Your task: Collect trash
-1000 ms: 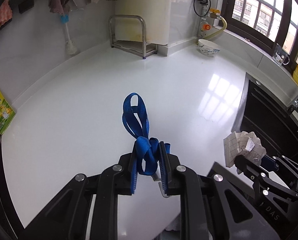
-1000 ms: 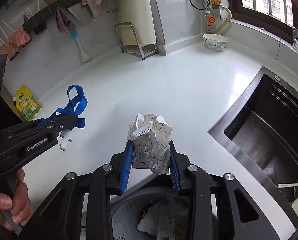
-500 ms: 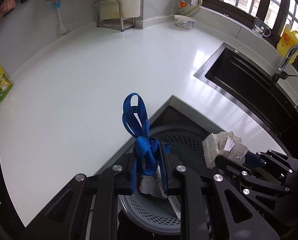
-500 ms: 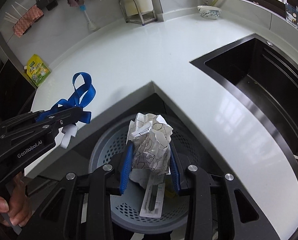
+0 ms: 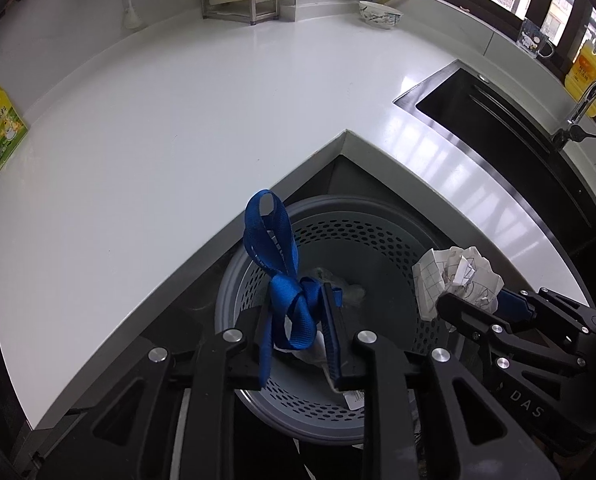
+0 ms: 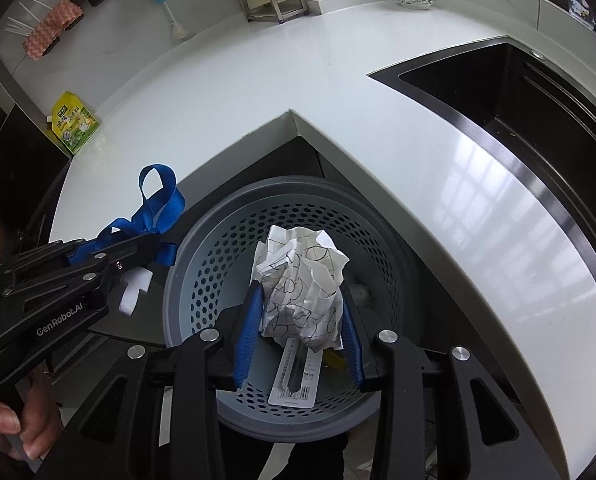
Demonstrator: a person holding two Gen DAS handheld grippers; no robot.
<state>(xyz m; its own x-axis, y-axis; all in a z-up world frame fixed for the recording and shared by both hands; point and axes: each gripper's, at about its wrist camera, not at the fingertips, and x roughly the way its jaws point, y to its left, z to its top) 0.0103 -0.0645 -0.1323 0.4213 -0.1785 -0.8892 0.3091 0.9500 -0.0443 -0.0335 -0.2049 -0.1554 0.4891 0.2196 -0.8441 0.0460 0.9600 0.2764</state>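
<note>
Now both hand-held grippers tilt steeply down over the round grey perforated plastic bin (image 6: 186, 280) tucked below the white countertop's (image 5: 178, 120) inner corner. One left gripper (image 5: 294, 320) has just been widening around one knotted blue fabric strap (image 5: 274, 248), whose loop stands upright above its pads. One right gripper (image 6: 298, 320) has likewise been widening around one crumpled white scribbled paper ball (image 6: 302, 276), directly above the bin. A hand (image 6: 14, 420) grips the left handle.

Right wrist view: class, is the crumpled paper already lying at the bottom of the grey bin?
No, the crumpled paper sits between the right tool's blue pads, above the grey bin.
</note>
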